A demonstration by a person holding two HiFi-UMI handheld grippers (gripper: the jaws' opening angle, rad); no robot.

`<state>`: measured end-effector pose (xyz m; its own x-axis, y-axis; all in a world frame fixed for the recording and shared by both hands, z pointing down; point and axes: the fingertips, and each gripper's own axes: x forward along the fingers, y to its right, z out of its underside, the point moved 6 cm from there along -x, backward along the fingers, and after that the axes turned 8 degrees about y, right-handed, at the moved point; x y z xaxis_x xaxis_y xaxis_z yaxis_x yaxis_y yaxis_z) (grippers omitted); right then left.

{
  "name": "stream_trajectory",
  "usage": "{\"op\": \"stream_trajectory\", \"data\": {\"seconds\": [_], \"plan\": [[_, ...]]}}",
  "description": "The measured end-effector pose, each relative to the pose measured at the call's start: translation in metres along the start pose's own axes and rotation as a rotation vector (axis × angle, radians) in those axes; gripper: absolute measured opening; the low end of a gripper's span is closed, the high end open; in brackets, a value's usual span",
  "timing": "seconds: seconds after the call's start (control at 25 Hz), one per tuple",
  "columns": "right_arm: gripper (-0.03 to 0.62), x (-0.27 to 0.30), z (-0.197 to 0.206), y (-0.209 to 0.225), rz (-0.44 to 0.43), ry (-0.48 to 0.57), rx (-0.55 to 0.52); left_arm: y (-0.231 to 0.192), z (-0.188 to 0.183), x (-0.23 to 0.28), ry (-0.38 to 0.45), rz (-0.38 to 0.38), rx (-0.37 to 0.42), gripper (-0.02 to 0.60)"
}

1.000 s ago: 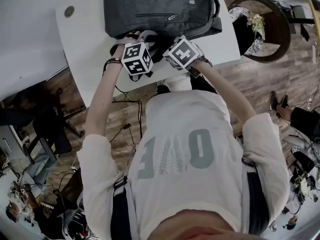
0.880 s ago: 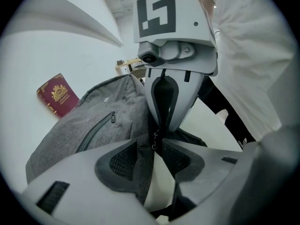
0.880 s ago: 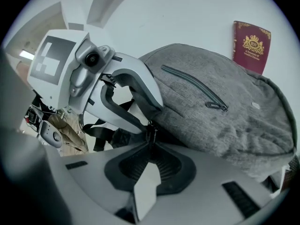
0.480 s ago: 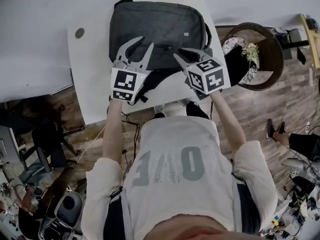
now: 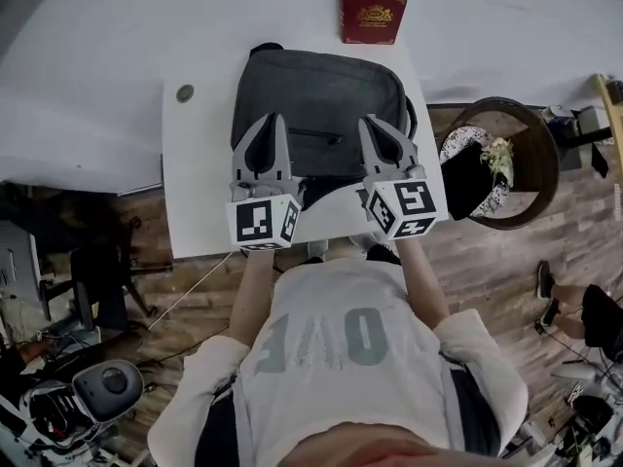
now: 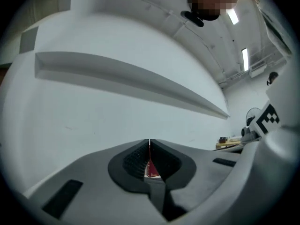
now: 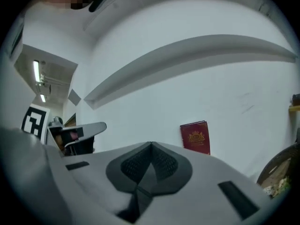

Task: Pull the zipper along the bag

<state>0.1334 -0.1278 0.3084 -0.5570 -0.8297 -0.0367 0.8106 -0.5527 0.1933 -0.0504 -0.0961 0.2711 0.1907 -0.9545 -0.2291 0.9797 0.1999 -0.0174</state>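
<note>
The grey backpack (image 5: 321, 90) lies flat on the white table (image 5: 200, 173), and a zipper pull (image 5: 336, 139) shows on its front pocket. I hold both grippers raised above the bag's near half, pointing at the far wall. In the head view the left gripper (image 5: 268, 118) and the right gripper (image 5: 374, 122) are both shut with nothing between the jaws. The left gripper view shows its fingertips (image 6: 149, 142) meeting against the bare wall. In the right gripper view the gripper (image 7: 151, 144) is shut too. Neither gripper view shows the bag.
A red book (image 5: 373, 13) leans at the table's far edge, also in the right gripper view as the red book (image 7: 195, 137). A round dark tub (image 5: 506, 159) with a plant stands right of the table. A cable hole (image 5: 184, 93) sits left of the bag.
Both grippers rose from the bag's near edge, stood open above it half a second ago, and are now shut and parallel. The head camera now sees more of the table and the book.
</note>
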Motion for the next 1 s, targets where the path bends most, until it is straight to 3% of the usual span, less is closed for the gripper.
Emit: {"op": "stream_trajectory", "data": {"seconds": [0.12,0.76,1.0], "plan": [[0.028,-0.007,0.012,-0.008,-0.002,-0.009,-0.049,-0.004,-0.001,-0.011,0.003,-0.021,0.036,0.029],[0.028,-0.02,0.003,0.01,-0.017,0.035,-0.119,0.011,-0.003,-0.022,0.028,-0.082,0.035,0.028],[0.028,-0.017,0.004,-0.001,-0.009,0.032,-0.134,-0.006,-0.005,-0.031,0.031,-0.099,0.015,0.028]]}}
